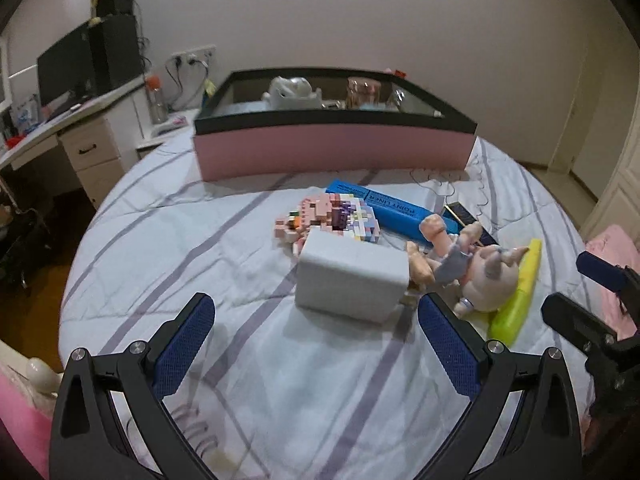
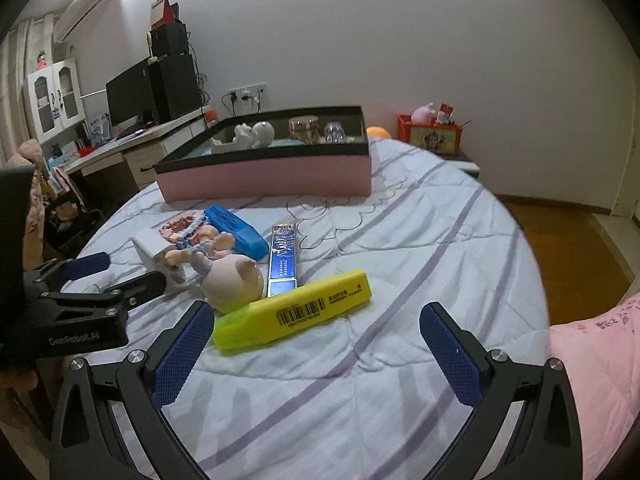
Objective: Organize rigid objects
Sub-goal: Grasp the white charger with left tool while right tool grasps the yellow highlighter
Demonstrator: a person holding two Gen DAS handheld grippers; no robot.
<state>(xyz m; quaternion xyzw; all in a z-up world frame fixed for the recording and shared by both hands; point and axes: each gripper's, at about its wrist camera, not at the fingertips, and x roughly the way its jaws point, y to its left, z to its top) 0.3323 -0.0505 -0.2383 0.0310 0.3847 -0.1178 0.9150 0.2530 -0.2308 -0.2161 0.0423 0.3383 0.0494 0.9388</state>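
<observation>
A white box [image 1: 352, 276] lies on the striped bed just ahead of my open, empty left gripper [image 1: 314, 320]. Behind it lie a pink brick figure [image 1: 328, 216], a long blue box [image 1: 396, 208], a dark blue flat box [image 2: 283, 256], a doll [image 1: 480, 268] and a yellow box [image 2: 296, 312]. My right gripper [image 2: 316, 328] is open and empty, its left finger close to the yellow box's near end. The pink storage box with a black rim [image 1: 332, 148] stands at the far side and holds a white figure [image 1: 290, 92] and glass jars [image 1: 364, 94].
A desk [image 1: 60, 128] with a monitor stands to the left of the bed. A pink pillow [image 2: 600, 356] lies at the right. A red basket [image 2: 430, 134] sits on a nightstand behind the bed. Wooden floor [image 2: 568, 248] shows to the right.
</observation>
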